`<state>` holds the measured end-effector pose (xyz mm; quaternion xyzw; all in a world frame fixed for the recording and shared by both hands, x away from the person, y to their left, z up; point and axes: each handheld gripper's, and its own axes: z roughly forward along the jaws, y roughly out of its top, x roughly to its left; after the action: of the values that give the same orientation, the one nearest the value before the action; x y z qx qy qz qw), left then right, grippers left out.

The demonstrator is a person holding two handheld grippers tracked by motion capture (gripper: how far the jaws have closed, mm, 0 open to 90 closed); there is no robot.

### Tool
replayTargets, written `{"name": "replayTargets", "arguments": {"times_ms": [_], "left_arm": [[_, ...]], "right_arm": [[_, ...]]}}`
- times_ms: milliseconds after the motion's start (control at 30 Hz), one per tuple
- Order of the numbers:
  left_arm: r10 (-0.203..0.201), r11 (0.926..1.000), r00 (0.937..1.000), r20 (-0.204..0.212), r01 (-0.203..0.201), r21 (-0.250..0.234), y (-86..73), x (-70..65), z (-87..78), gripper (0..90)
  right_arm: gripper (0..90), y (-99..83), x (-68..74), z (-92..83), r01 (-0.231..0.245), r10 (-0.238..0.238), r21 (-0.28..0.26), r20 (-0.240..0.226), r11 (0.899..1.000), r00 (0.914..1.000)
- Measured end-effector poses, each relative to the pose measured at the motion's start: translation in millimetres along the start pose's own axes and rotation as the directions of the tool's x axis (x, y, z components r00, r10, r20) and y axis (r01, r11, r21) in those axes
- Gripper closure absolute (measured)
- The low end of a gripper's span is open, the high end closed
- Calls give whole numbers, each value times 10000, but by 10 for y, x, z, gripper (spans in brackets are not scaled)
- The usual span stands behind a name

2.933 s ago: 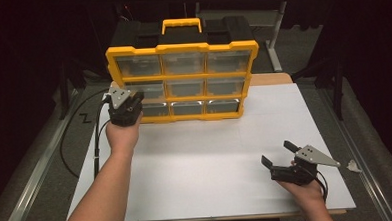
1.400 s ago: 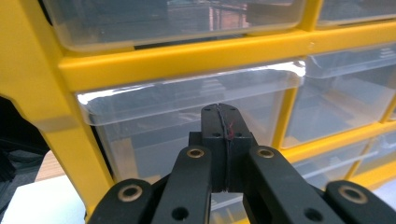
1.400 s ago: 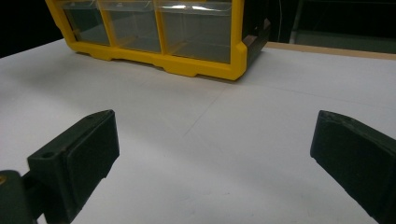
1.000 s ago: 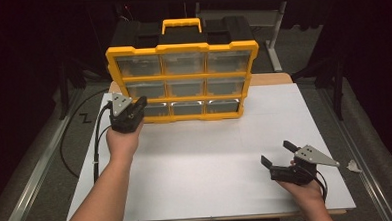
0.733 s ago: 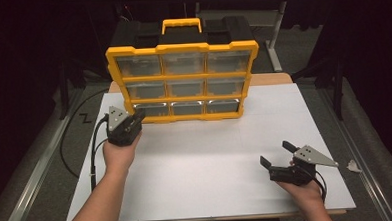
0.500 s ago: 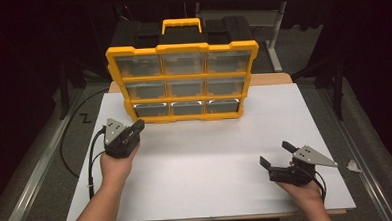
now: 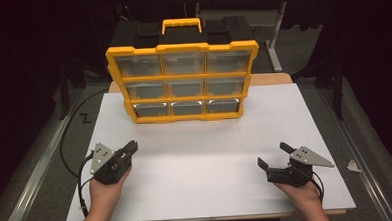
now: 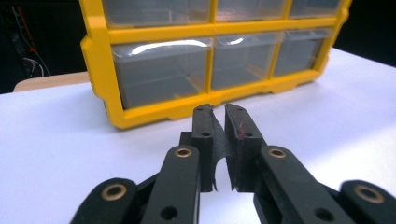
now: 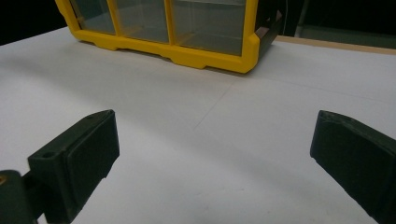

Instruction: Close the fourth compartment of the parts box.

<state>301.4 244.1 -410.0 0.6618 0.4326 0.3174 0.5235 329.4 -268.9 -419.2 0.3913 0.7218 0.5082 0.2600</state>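
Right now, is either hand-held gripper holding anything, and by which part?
Nothing is held. The left hand-held gripper has its jaws nearly shut with nothing between them; the right hand-held gripper is wide open above the bare sheet. Both are apart from the organizer.

**No readable text in view**

Nothing that can be read as a word, brand, number or sign shows in any of the three views. The yellow drawer cabinet (image 7: 182,81) has a plain frame and clear drawer fronts with no labels on them. The white table sheet (image 7: 207,180) carries no print. The grey plate on the left gripper (image 7: 130,148) and the one on the right gripper (image 7: 273,157) are bare, and the jaws seen up close show only bolt holes. A dark squiggle on the floor (image 7: 85,118) left of the table looks like a letter Z, but it is too small to tell.
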Motion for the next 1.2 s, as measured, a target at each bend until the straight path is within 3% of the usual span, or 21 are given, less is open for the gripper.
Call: {"name": "replayTargets", "arguments": {"times_ms": [67,100,167,267,400,500,567,700,800,900,967,1033,1133,1200], "left_arm": [[-273,9996,9995,128,273,-7,-69,3,-50,809],[-279,9996,9995,175,278,54,-80,5,-65,809],[87,9999,9999,94,-88,97,-83,-3,-75,796],[-240,9996,9995,180,237,173,-110,13,-58,759],[14,9997,9998,196,-19,225,-127,5,-38,681],[-101,9999,9996,262,97,140,-128,15,-36,626],[-147,9998,9996,259,144,111,-130,20,-34,574],[-373,9993,9959,824,379,-58,-138,36,-21,424],[37,10000,9971,758,-43,75,-152,2,-3,349],[66,9999,9971,763,-75,117,-154,-4,13,277],[44,9997,9983,577,-57,230,-151,-3,28,175],[-70,9995,9992,405,58,295,-146,11,30,132],[-321,9992,9981,527,308,238,-132,35,30,6],[-375,9992,9968,712,364,161,-127,50,19,0]], "right_arm": [[25,-5,3,17,28,-28,42,7,10000,10000],[25,-5,3,25,34,-34,57,17,10000,10000],[26,-6,4,35,65,-65,96,28,9999,10000],[26,-7,11,36,125,-126,147,46,9998,9999],[26,-7,15,17,109,-110,136,57,9998,9999],[26,-10,9,12,105,-106,132,91,9999,9999],[26,-16,2,15,103,-105,151,125,9998,9999],[26,-31,-9,23,38,-42,223,152,9997,9999],[26,-29,-7,19,30,-33,216,161,9998,9999],[26,-23,-3,16,76,-79,189,155,9998,9998],[26,-23,-2,14,89,-91,188,134,9998,9999],[26,-22,-2,10,112,-113,134,110,9998,9999],[26,-15,-3,-3,123,-124,81,105,9999,9999],[26,-13,-6,-8,140,-141,52,105,9999,9998]]}}
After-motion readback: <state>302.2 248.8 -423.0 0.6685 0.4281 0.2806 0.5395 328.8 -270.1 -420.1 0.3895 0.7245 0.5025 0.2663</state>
